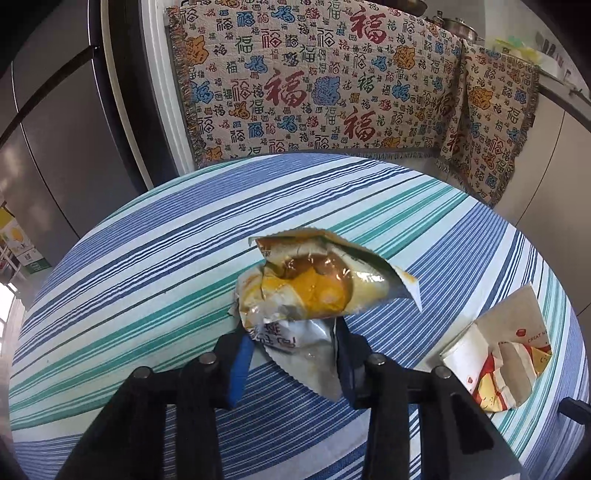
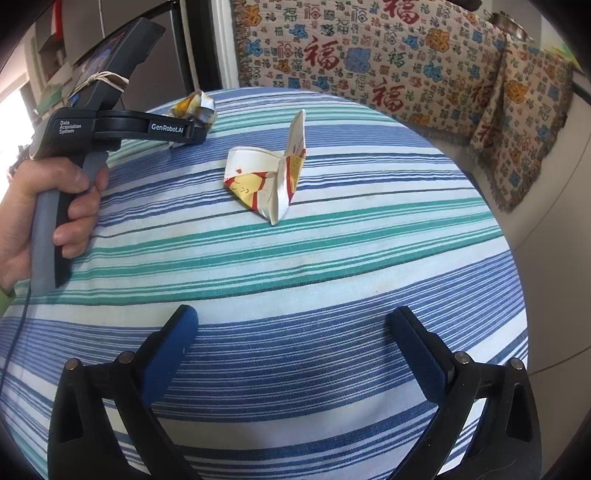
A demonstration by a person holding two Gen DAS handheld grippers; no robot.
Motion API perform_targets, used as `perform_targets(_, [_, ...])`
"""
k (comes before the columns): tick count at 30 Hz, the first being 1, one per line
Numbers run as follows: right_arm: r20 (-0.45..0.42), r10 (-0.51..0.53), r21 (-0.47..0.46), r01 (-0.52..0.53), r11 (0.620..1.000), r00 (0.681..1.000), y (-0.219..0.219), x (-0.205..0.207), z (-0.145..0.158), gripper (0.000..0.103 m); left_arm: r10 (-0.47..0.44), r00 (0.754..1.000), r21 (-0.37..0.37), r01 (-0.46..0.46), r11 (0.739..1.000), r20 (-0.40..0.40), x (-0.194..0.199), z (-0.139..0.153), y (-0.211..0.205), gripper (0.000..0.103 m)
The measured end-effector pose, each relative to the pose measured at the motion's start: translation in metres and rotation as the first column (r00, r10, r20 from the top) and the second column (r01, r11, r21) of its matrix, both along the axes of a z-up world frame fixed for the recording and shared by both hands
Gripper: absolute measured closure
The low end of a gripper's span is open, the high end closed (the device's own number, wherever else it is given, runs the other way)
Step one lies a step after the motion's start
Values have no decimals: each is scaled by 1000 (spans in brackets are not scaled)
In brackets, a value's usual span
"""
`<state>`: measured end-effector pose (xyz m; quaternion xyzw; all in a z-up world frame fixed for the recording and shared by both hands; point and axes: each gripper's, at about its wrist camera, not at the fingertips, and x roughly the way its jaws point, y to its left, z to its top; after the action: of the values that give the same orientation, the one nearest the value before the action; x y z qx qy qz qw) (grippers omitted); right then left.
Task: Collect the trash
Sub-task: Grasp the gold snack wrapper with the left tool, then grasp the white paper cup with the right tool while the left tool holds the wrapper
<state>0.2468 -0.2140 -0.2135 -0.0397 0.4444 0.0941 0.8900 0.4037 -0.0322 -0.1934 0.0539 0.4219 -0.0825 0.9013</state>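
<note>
My left gripper (image 1: 291, 350) is clamped on the crumpled foil snack wrapper (image 1: 314, 291): blue pads pinch its silver lower edge from both sides, w/ the yellow-orange printed part sticking out ahead of the fingertips. The wrapper looks lifted a bit off the striped tablecloth (image 1: 147, 266), but I can't tell for sure. Off to the right of it, apart from it, lies a flattened paper carton (image 1: 506, 350), white w/ red and yellow print, resting on the cloth near the table's right edge.

My right gripper (image 2: 291, 347) is spread wide, nothing between the pads, hanging over the blue-white-green stripes at the near side of the table. Ahead of it, mid-table, the same paper carton (image 2: 269, 177) sits w/ one flap standing upright. Further left in the right wrist view, my left hand (image 2: 48, 218) wraps the grey handle of the other tool, and the foil wrapper (image 2: 194, 107) shows at its tip, near the far-left rim of the table.

Beyond the table, a patterned blanket w/ red, blue and orange Chinese characters (image 1: 314, 85) drapes over the furniture behind. A metal pot (image 1: 461, 27) sits at the top right, past the blanket.
</note>
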Motion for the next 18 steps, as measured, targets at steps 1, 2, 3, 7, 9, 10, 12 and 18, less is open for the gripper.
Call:
perform_targets(1, [0, 0, 1, 0, 1000, 1000, -1, 0, 0, 0, 4, 1000, 7, -4, 1000, 1, -5, 0, 0, 67])
perform_targets(2, [0, 0, 3, 0, 1000, 1000, 0, -1, 0, 0, 7, 1000, 10, -7, 1000, 2, -12, 0, 1, 68])
perform_targets(3, [0, 0, 6, 0, 1000, 1000, -1, 0, 0, 0, 13, 1000, 10, -13, 1000, 1, -21, 0, 2, 68])
perform_targets(7, [1, 2, 32, -2, 999, 1000, -4, 0, 1, 0, 23, 1000, 18, -23, 1000, -2, -78, 0, 7, 69])
perform_targets(9, [1, 6, 44, -6, 999, 1000, -6, 1, 2, 0, 28, 1000, 19, -27, 999, -8, -109, 1, 9, 69])
perform_targets(10, [0, 7, 38, -7, 999, 1000, -6, 5, 2, 2, 32, 999, 12, -32, 999, -13, -125, 1, 11, 69])
perform_targets(12, [9, 14, 18, -14, 1000, 1000, -5, 15, 3, 10, 52, 998, 4, -51, 999, -24, -149, 1, 13, 69])
perform_targets(18, [-22, 95, 5, -95, 995, 995, 9, 49, 6, 16, 84, 996, -36, -85, 996, -31, -183, 2, 19, 65])
